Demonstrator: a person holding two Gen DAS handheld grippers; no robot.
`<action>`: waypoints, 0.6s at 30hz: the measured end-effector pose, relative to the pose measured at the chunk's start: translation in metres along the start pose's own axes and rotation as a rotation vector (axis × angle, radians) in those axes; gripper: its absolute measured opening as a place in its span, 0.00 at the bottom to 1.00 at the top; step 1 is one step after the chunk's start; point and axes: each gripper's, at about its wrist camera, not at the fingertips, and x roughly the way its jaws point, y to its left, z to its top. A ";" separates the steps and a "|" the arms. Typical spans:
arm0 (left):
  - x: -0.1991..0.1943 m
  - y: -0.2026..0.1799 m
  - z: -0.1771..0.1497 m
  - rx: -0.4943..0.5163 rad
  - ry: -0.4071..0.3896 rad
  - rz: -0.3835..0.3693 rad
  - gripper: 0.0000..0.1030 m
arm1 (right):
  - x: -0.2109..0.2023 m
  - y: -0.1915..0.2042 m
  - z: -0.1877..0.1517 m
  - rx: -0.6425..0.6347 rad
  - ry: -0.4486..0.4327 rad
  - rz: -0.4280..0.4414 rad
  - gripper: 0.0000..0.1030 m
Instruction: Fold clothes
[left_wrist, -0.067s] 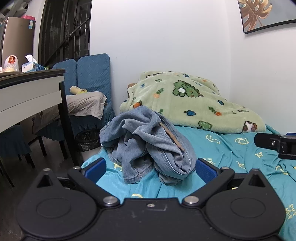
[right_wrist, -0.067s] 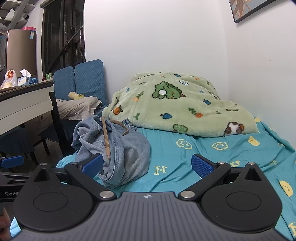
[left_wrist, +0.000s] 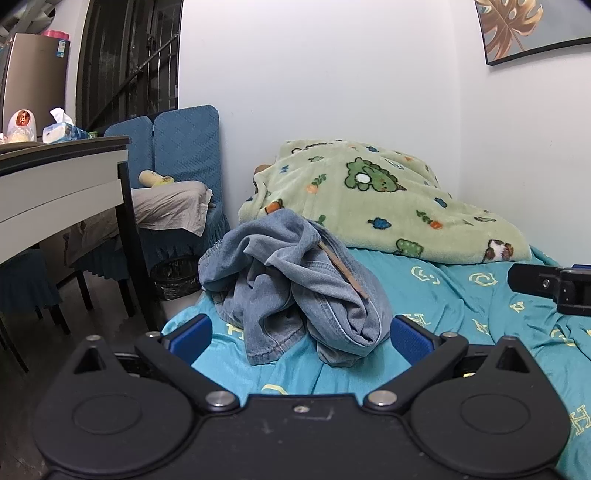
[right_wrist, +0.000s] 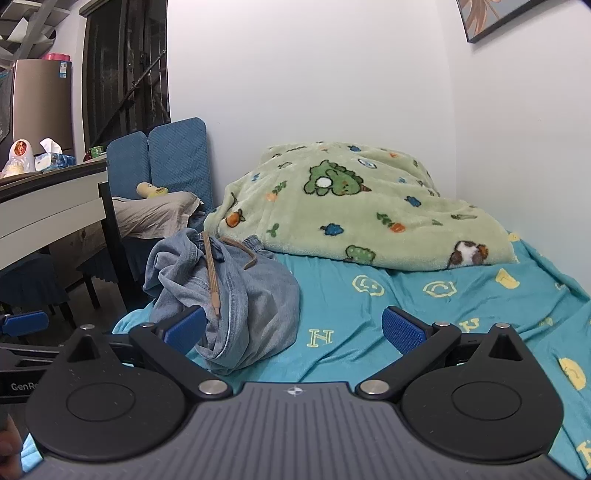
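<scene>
Two blue-padded grippers, left (left_wrist: 301, 328) and right (right_wrist: 293, 325), hover with fingers spread wide and empty near a crumpled light-blue denim garment (left_wrist: 295, 291) heaped at the left edge of the turquoise letter-print bedsheet (right_wrist: 424, 314). The garment lies unfolded; spreading it flat likely comes next.

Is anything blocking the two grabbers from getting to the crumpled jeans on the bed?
Nothing visible. The jeans lie bunched on the blue sheet, right ahead of the open left gripper. The open right gripper has them just to its left.
</scene>
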 end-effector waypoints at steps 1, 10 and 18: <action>0.000 -0.001 0.000 0.000 0.000 0.001 1.00 | 0.000 0.000 0.000 0.001 0.000 0.000 1.00; 0.003 -0.006 -0.004 -0.003 0.003 0.006 1.00 | 0.001 0.000 -0.001 0.012 0.004 0.004 1.00; 0.002 -0.002 -0.003 0.007 0.017 -0.005 1.00 | 0.001 0.000 -0.002 0.012 0.005 0.004 1.00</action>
